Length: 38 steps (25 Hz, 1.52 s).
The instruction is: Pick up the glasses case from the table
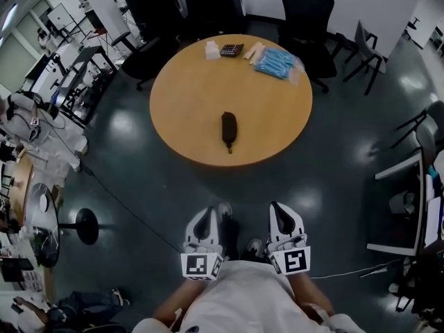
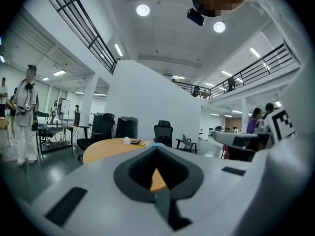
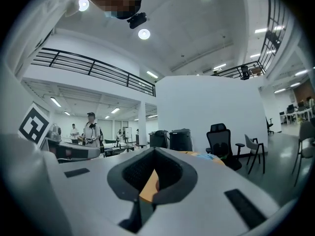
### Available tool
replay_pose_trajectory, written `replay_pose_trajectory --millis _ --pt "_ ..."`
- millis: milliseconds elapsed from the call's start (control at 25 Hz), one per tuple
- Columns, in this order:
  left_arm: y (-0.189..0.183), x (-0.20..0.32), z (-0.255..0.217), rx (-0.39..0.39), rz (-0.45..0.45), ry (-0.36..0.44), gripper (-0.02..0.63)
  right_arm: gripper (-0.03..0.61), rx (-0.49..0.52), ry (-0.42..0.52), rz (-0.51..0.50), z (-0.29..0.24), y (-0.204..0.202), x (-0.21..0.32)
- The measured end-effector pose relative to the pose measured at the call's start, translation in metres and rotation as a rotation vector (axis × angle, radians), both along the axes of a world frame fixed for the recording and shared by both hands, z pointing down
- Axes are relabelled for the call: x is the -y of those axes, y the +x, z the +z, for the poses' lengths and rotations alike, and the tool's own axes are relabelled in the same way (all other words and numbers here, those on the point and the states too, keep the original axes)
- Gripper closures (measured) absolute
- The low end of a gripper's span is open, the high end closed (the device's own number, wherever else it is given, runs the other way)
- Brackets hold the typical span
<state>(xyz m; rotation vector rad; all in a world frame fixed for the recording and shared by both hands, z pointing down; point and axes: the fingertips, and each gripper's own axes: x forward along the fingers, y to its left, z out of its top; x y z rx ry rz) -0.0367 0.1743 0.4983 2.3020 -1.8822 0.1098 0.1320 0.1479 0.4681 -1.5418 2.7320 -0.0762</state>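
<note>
Case (image 1: 229,128): lies untouched by the near edge of the tabletop (image 1: 187,103). Left gripper (image 1: 207,214), right gripper (image 1: 279,209): jaws closed, empty, well short of it. Approach, grasp and lift all outstanding.

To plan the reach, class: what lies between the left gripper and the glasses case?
In the head view, the stretch from the left gripper to the glasses case is bare: dark floor, then open table top.

White left tongs (image 1: 207,212), right tongs (image 1: 278,207); black-white marker cubes (image 1: 202,266); white top (image 1: 239,300).
</note>
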Motion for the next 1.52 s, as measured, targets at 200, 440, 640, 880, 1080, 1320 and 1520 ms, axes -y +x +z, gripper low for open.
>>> replay_pose_trajectory --millis 200,440,640,880,1080,1320,1520 --pt "-0.015 0.066 0.017 -0.034 -0.008 -0.014 0.609 0.563 -0.020 0.000 0.019 0.008 -0.009 0.050" --pt "-0.027 0.172 0.035 -0.079 0.058 -0.066 0.609 0.563 -0.052 -0.015 0.056 0.009 -0.025 0.138" --pt "-0.036 0.241 0.050 -0.088 0.119 -0.133 0.609 0.563 -0.033 -0.034 0.094 -0.001 -0.041 0.198" --pt "-0.035 0.303 0.080 -0.075 0.148 -0.213 0.609 0.563 -0.035 -0.049 0.091 -0.001 -0.051 0.247" --pt "-0.031 0.338 0.125 -0.068 0.123 -0.349 0.534 0.563 -0.045 -0.038 0.051 -0.007 -0.052 0.276" --pt "-0.001 0.369 0.221 -0.017 0.213 -0.716 0.319 0.563 -0.038 -0.051 -0.010 0.001 -0.043 0.304" --pt "-0.001 0.393 0.288 0.027 0.157 -0.962 0.254 0.563 -0.015 -0.073 -0.026 0.011 -0.037 0.319"
